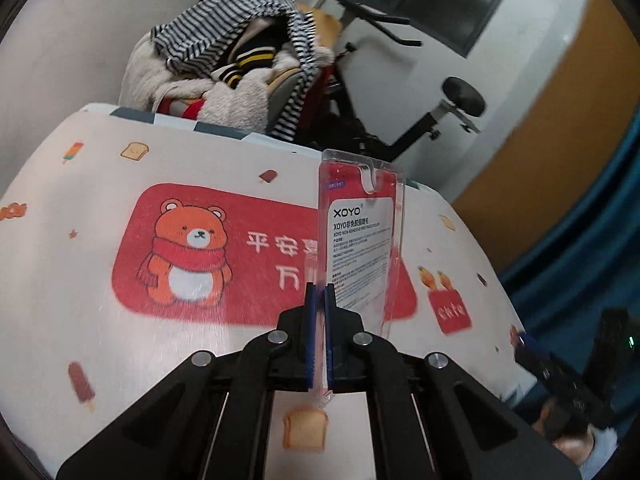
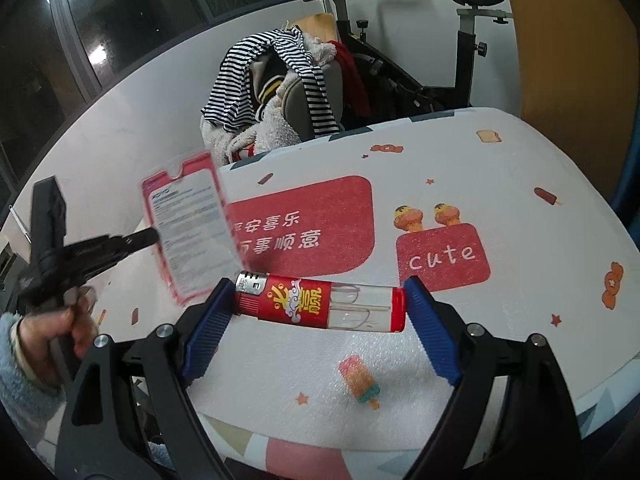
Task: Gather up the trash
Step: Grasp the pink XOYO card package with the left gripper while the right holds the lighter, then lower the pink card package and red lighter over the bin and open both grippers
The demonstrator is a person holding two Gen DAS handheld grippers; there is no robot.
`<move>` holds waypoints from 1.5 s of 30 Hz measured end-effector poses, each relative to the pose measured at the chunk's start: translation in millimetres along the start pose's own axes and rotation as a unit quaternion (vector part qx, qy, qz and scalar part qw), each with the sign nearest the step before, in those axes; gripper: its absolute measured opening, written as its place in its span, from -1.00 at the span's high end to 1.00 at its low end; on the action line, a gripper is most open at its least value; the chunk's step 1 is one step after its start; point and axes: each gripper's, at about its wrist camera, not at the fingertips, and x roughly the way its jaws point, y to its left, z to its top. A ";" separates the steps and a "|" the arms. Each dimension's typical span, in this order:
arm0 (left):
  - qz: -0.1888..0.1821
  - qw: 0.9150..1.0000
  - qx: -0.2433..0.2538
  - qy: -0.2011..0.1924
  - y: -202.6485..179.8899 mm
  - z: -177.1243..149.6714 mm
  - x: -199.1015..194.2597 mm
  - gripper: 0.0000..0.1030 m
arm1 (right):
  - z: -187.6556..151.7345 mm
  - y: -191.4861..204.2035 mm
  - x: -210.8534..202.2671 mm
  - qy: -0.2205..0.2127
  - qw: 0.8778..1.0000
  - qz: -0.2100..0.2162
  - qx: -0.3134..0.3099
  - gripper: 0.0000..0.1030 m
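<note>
**Blister pack lifted, lighter between the right jaws**

Our left gripper (image 1: pixel 319 292) has its jaws pinched nearly together on the lower edge of a clear plastic blister pack (image 1: pixel 362 236), a red-backed XOYO false-eyelash pkg w/ a white printed label. The pack stands upright above the bench (image 1: pixel 80 280), clear of the cloth. In the right wrist view we see the same pack (image 2: pixel 188 224) raised at the left, tilted and blurred, w/ our left gripper (image 2: pixel 154 236) clamped on its edge and our left hand (image 2: pixel 60 328) in a pale blue fleece sleeve below it. What the pack holds, if anything, we can't tell.

Our right gripper (image 2: pixel 316 304) has its jaws spread wide, one blue pad at each end of a red lighter (image 2: pixel 320 300) that lies crosswise on the bench. The left pad seems to touch the metal cap end; the right pad sits just beside the red base. Whether the pads press on it we can't tell. The lighter's clear tank looks about empty.

The bench cloth is white w/ a red bear panel (image 1: pixel 192 256) and a red "cute" patch (image 2: pixel 442 258). Behind the bench, a chair piled w/ clothes (image 2: pixel 272 92) and an exercise bike (image 2: pixel 464 40).
</note>
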 end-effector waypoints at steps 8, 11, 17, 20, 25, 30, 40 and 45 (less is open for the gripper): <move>-0.014 1.000 0.019 -0.007 -20.7 -43.7 -56.7 0.93 | -6.3 15.2 -36.3 -0.014 1.000 0.010 -0.013 -0.64; -0.019 1.000 0.018 -0.006 -23.9 -63.5 -74.4 0.93 | -11.5 20.4 -50.1 -0.018 1.000 0.011 -0.014 -0.64; -0.032 0.999 0.039 -0.003 -34.3 -107.5 -106.8 0.93 | -26.9 31.3 -75.6 -0.023 0.999 0.011 -0.022 -0.64; -0.037 0.999 0.039 0.002 -35.4 -128.8 -118.0 0.93 | -39.1 35.9 -88.0 -0.023 0.999 0.014 -0.027 -0.64; -0.039 0.998 0.052 0.011 -38.1 -161.2 -130.1 0.93 | -54.3 41.3 -99.8 -0.019 0.999 0.016 -0.029 -0.64; -0.033 0.997 0.068 0.025 -39.1 -183.4 -131.7 0.93 | -69.2 45.8 -107.5 -0.020 0.999 0.018 -0.028 -0.64; -0.033 0.995 0.086 0.040 -44.7 -203.0 -119.6 0.92 | -83.0 50.2 -121.4 -0.028 0.999 0.020 -0.031 -0.64; -0.038 0.995 0.077 0.052 -45.3 -208.4 -101.7 0.92 | -87.2 47.5 -124.3 -0.022 0.999 0.016 -0.026 -0.64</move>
